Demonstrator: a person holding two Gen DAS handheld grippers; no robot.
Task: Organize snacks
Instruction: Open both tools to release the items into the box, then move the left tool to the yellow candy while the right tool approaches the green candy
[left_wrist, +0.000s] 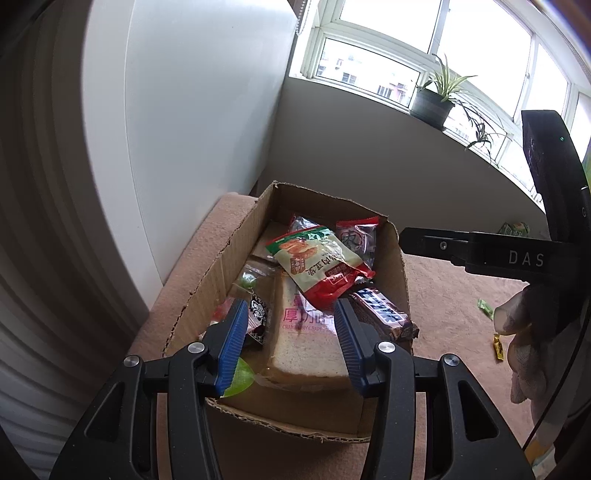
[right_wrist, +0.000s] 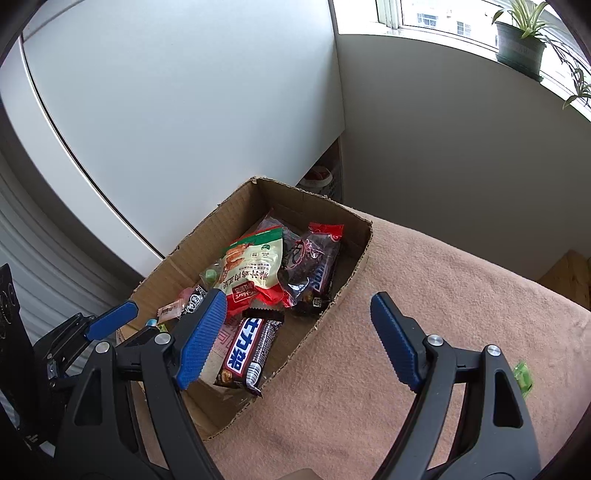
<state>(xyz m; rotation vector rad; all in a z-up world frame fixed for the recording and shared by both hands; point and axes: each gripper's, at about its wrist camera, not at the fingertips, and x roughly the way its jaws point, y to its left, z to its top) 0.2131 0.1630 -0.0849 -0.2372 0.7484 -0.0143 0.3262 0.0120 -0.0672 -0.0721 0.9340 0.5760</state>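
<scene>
An open cardboard box (left_wrist: 207, 288) on a tan blanket holds snacks. On top lies a green-and-red pouch (left_wrist: 317, 266), with a wrapped bread slice (left_wrist: 303, 339) under it and a Snickers bar (left_wrist: 380, 314) and a dark purple pack (left_wrist: 354, 236) beside them. My left gripper (left_wrist: 290, 332) hovers open over the bread and touches nothing. A light green wrapper (left_wrist: 238, 376) lies below its left finger. My right gripper (right_wrist: 299, 341) stands open and empty above the box's right wall (right_wrist: 347, 291) and the Snickers bar (right_wrist: 247, 350).
Loose candies lie on the blanket right of the box: a green one (left_wrist: 485, 308), a yellow one (left_wrist: 498, 345), another green one (right_wrist: 522, 373). A white wall stands close behind the box. Potted plants (left_wrist: 436, 99) sit on the windowsill.
</scene>
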